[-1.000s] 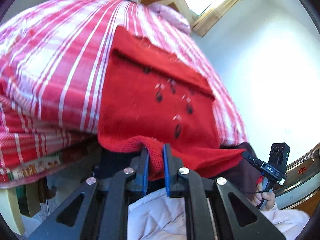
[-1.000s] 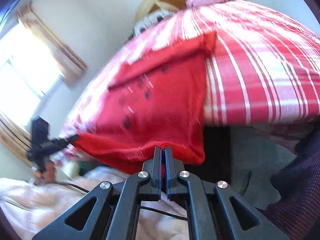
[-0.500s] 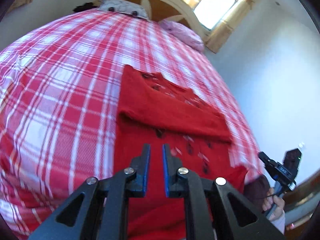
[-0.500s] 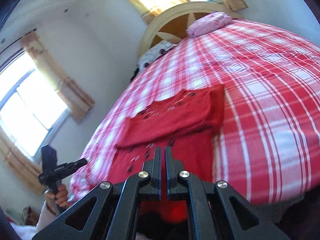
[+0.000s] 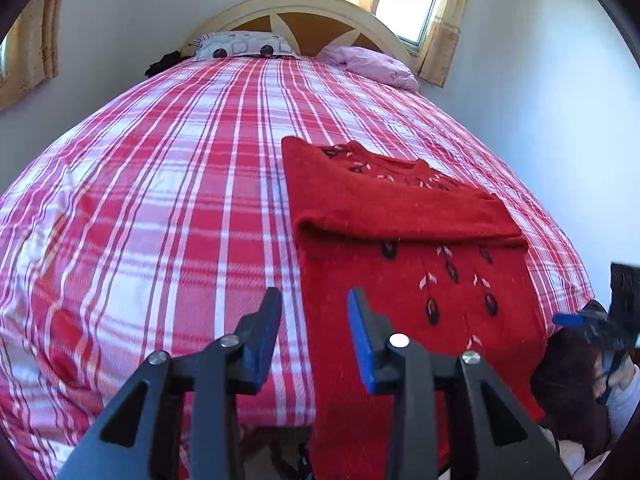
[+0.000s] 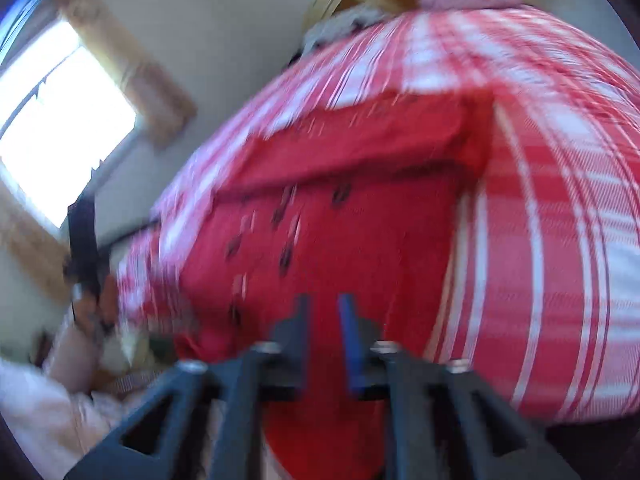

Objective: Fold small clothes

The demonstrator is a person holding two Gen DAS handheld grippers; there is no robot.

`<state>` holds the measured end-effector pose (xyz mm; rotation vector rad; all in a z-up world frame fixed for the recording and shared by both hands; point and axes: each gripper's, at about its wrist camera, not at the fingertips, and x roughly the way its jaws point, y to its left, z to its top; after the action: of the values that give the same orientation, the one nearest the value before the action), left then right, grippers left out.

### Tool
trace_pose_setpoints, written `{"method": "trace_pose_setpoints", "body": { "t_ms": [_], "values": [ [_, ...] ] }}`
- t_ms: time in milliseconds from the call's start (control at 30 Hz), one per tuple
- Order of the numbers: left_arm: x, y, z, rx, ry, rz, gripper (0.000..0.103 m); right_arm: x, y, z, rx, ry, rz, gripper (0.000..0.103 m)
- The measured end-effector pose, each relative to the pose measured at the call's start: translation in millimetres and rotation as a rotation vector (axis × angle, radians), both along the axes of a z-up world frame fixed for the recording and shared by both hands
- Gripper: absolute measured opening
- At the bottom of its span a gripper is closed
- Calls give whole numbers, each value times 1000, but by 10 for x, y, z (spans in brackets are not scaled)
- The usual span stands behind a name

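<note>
Left view, gripper: my left gripper (image 5: 312,322) is empty, its jaws opening over the bed (image 5: 160,200), just left of the sweater's edge.
Left view, sweater: the red sweater (image 5: 404,256) lies at 2 o'clock, top part folded down, hem hanging over the bed's near edge.
Left view, right gripper: my right gripper (image 5: 576,320) shows at 3 o'clock by the hem corner.
Right view, gripper: blurred; my right gripper (image 6: 324,320) is opening, empty, over the sweater (image 6: 340,248).
Right view, left gripper: dark shape at 9 o'clock; state unclear here.
Next, my judgement: pinch both hem corners evenly, lift together, lay the hem level on the fold.
</note>
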<state>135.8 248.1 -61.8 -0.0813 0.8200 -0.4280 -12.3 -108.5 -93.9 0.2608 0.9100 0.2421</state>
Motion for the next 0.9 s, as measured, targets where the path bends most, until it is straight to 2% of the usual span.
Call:
{"method": "trace_pose_setpoints", "body": {
  "t_ms": [33,100,133,200,300,367,433,500,600,633,700,767,900],
  "values": [
    [-43,-13,-2,10,-8,-3,37,-89,57,-28,-30,10,27,81],
    [-109,-65,-3,33,-22,-18,38,-297,149,-89,-100,39,56,81],
    [-142,-96,-4,50,-31,-27,42,-374,152,-123,-144,48,45,81],
    [-174,-156,-1,73,-47,-39,48,-589,214,-154,-334,24,-1,80],
    [-198,-202,15,66,-48,-46,48,-829,188,-259,-529,0,-17,80],
    [-211,-214,31,48,-40,-52,48,-914,206,-387,-603,19,10,68],
    [-224,-228,46,45,-40,-53,48,-977,273,-534,-640,71,57,38],
    [-238,-246,65,47,-40,-45,48,-1009,432,-600,-721,67,123,35],
    [-292,-263,110,49,-51,-43,48,-1005,618,-744,-748,136,240,35],
    [-311,-264,131,52,-61,-45,48,-1024,691,-809,-787,149,283,35],
    [-328,-271,156,62,-75,-43,50,-1052,793,-837,-802,126,348,35],
    [-325,-259,166,61,-80,-34,56,-1009,823,-827,-763,108,363,35],
    [-293,-235,155,53,-70,-25,56,-858,847,-852,-782,102,385,35]
  ]
}}
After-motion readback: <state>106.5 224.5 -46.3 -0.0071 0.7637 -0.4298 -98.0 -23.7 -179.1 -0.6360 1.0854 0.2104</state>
